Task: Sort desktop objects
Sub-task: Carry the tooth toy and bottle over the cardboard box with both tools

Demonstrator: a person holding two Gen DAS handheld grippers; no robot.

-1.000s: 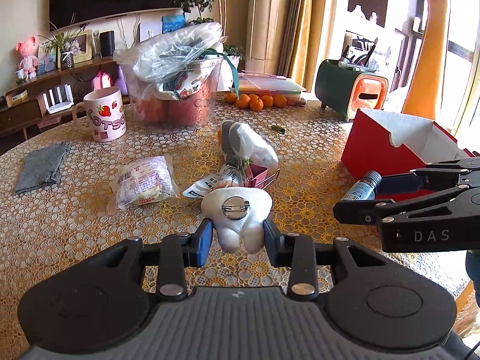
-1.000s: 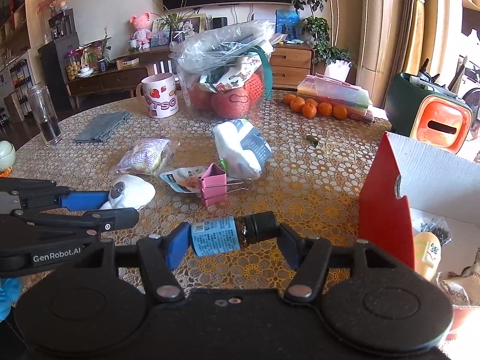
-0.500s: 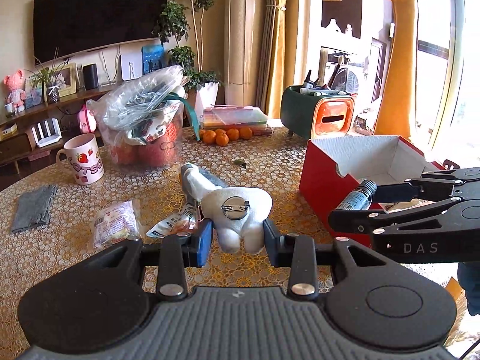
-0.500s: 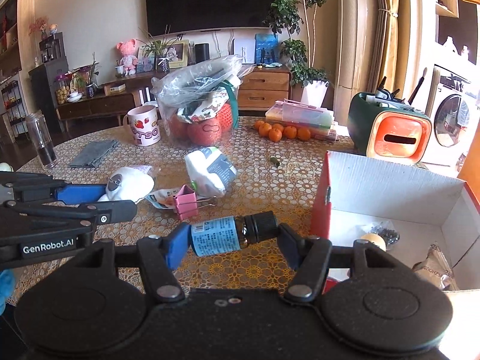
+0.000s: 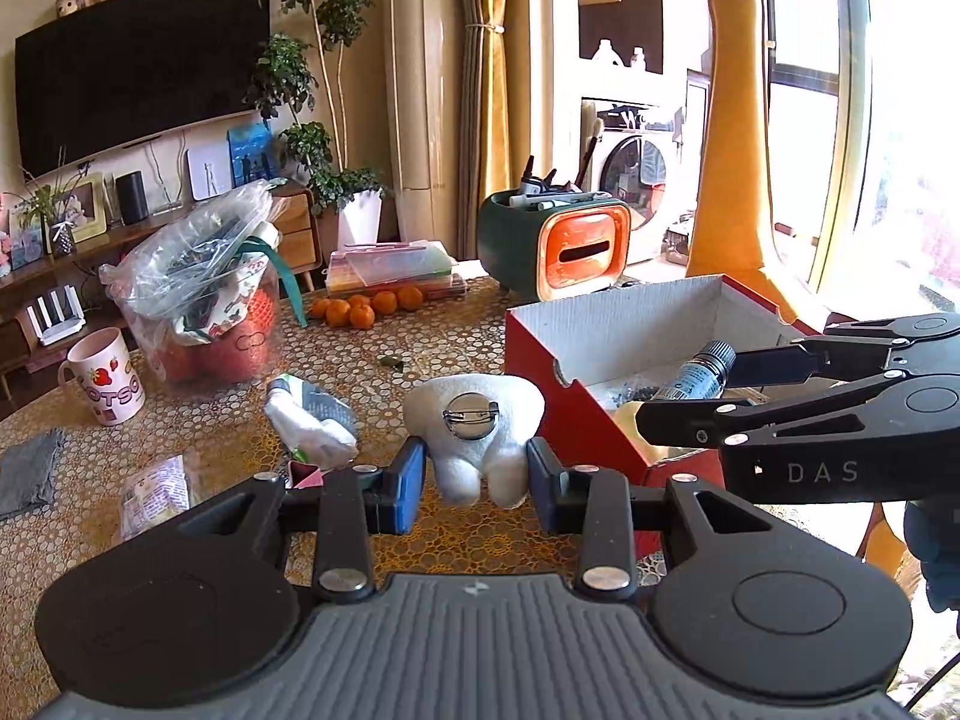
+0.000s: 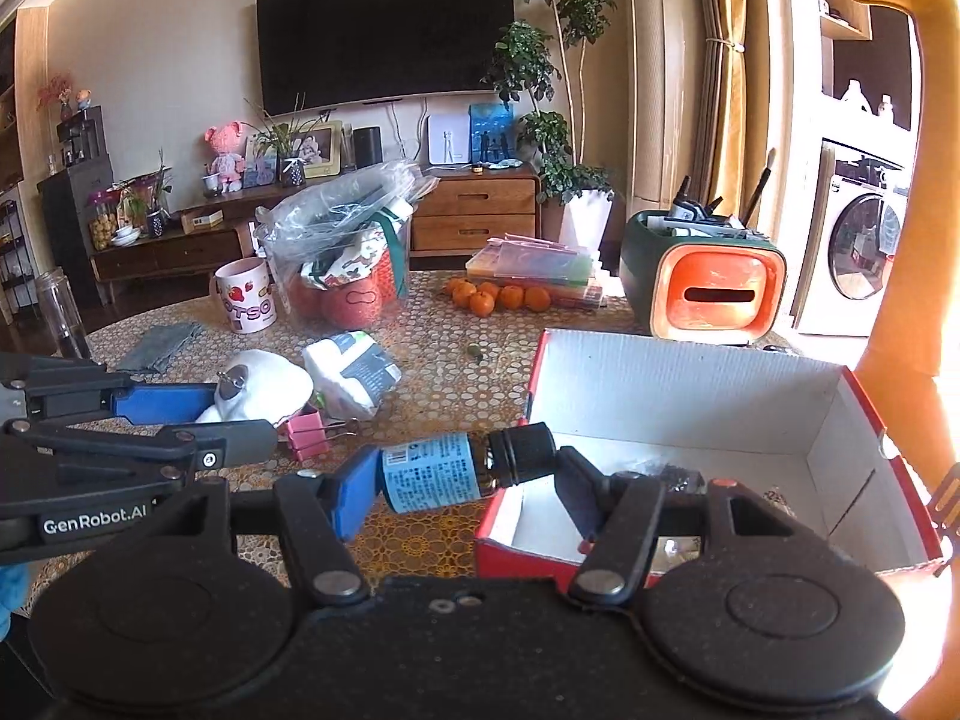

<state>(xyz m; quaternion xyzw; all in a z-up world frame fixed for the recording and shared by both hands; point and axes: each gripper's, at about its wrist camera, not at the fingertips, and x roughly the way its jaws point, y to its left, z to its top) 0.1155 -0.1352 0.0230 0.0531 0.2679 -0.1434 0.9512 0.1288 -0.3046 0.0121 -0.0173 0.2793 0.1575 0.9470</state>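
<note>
My left gripper (image 5: 477, 477) is shut on a white plush badge (image 5: 474, 432) with a round metal pin on its back, held above the table just left of the red box (image 5: 576, 414). That badge (image 6: 264, 384) and the left gripper (image 6: 240, 420) show at the left of the right wrist view. My right gripper (image 6: 465, 474) is shut on a small brown bottle (image 6: 462, 465) with a blue label and black cap, held lengthwise over the near left corner of the white-lined red box (image 6: 840, 456). The bottle (image 5: 699, 369) hangs over the box opening in the left wrist view.
On the patterned table lie a pink binder clip (image 6: 309, 435), a white packet (image 6: 351, 369), a snack bag (image 5: 153, 489), a grey cloth (image 5: 27, 474), a strawberry mug (image 5: 105, 375), a plastic bag of goods (image 5: 204, 294), oranges (image 5: 366, 306) and a green-orange holder (image 5: 555, 243). Small items sit inside the box.
Both grippers have risen and swung right with their loads; the red box is now nearer, with the bottle above its corner and the badge beside its left wall.
</note>
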